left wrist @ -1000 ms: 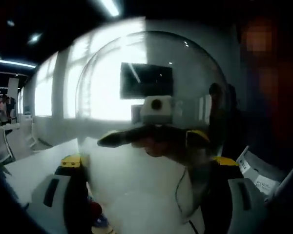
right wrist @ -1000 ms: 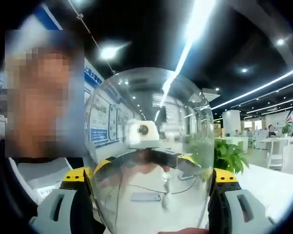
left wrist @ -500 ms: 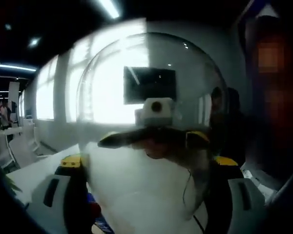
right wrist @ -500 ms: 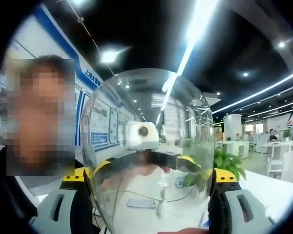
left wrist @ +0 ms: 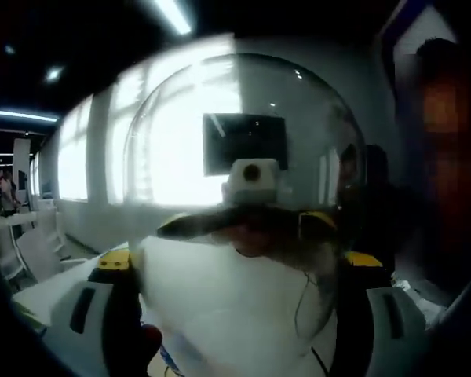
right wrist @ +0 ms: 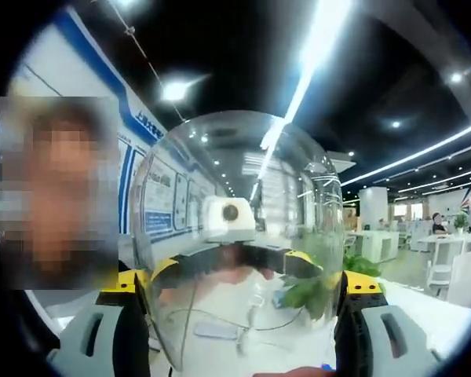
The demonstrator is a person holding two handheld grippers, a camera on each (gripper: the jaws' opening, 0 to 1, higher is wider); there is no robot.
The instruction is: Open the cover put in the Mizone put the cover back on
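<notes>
Bright windows and long ceiling lights sit behind a big clear cover point(left wrist: 243, 196), a round see-through dome held up in the air between both grippers. On the dome's left side, in the left gripper view, the left gripper point(left wrist: 239, 314) has its two jaws pressed against the dome's sides, so it is gripping the dome. Low by the dome's left edge I see a bit of red and blue, maybe the Mizone point(left wrist: 158, 349), but it is too blurry to be sure. On the other side, in the right gripper view, the right gripper point(right wrist: 239, 326) squeezes the dome too. Green plant leaves point(right wrist: 310, 290) show through the dome's right side. I think the dome is light, stiff, smooth and slippery, and it could crack. Holding it low on both sides looks safest.
</notes>
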